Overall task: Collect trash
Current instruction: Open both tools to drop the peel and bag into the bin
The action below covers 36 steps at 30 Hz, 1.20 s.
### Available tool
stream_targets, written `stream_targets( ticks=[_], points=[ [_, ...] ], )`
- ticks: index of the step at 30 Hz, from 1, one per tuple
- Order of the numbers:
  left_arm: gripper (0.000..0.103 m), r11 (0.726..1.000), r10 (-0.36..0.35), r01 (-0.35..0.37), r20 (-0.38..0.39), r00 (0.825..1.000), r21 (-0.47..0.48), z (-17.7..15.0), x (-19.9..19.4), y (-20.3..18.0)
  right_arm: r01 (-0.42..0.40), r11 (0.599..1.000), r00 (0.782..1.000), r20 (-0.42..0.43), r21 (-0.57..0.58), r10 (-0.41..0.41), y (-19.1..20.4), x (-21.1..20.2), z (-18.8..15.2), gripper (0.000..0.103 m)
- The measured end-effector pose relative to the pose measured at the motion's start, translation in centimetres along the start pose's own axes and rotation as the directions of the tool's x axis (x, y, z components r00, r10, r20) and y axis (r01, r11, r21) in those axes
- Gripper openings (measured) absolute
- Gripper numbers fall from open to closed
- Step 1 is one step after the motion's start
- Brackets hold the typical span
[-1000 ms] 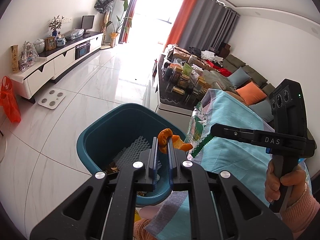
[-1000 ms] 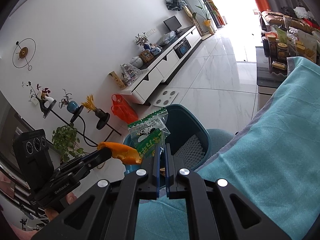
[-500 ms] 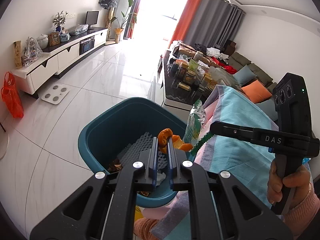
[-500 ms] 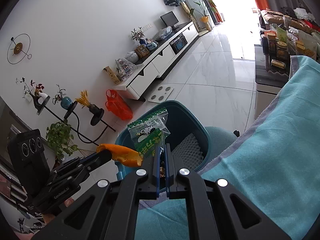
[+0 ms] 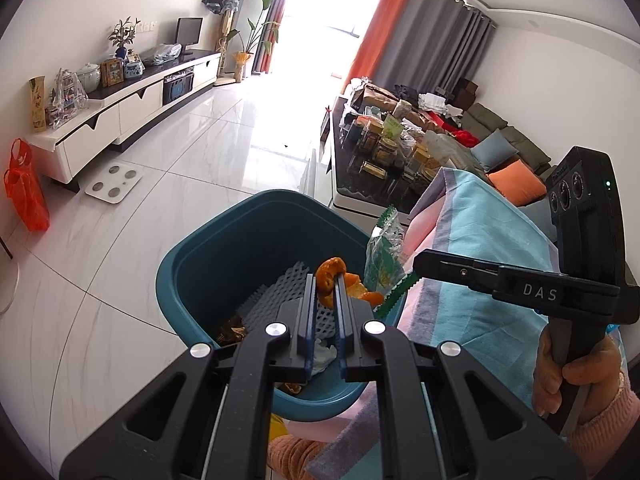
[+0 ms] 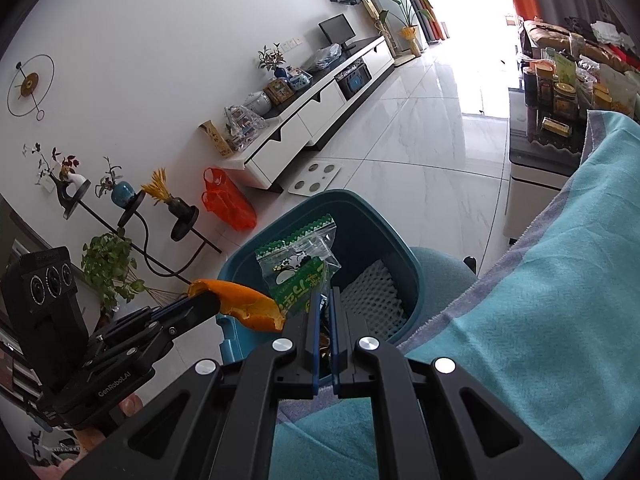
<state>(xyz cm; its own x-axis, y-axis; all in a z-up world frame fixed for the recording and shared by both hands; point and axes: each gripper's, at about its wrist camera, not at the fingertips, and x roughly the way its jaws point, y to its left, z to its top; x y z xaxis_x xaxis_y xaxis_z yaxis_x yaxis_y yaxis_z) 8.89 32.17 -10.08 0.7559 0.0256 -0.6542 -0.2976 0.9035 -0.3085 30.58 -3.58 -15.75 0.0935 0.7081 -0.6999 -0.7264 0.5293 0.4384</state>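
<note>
Left wrist view: left gripper (image 5: 323,280) is clamped on a curled orange peel (image 5: 330,276), held over the open mouth of the teal trash bin (image 5: 192,264). Inside the bin: white foam netting (image 5: 280,292), a bit of white tissue, some brown scraps. Right gripper (image 5: 416,266) comes in from the right, its tips pinching a green snack bag (image 5: 382,252) that hangs at the bin's right rim, beside the blue blanket (image 5: 492,240). A hand (image 5: 568,368) grips its handle.

Right wrist view: right gripper (image 6: 325,294), fingers nearly together, holds the clear-and-green snack bag (image 6: 298,268) by its lower edge, above the bin (image 6: 360,216). Foam netting (image 6: 376,292) shows inside. Left gripper (image 6: 208,300) enters from the left with the orange peel (image 6: 244,304) sticking out of its tips, just beside the bag, over the bin's near-left rim. Blue blanket (image 6: 540,300) fills the right side.
</note>
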Motion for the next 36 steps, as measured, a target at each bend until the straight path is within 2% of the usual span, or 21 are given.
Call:
stream_targets(
  ticks=[32,36],
  points=[
    [0.009,1.000,0.022,-0.023,-0.039,0.999,-0.014,-0.3,2.8,0.5,0.044,0.998,0.998,-0.043,-0.040,-0.046,1.3,2.0,0.0,0.003],
    [0.013,0.999,0.035,-0.036,-0.042,0.999,-0.026,-0.2,3.4,0.7,0.049,0.998,0.997,-0.050,-0.037,-0.051,1.5,2.3,0.0,0.004]
  ],
)
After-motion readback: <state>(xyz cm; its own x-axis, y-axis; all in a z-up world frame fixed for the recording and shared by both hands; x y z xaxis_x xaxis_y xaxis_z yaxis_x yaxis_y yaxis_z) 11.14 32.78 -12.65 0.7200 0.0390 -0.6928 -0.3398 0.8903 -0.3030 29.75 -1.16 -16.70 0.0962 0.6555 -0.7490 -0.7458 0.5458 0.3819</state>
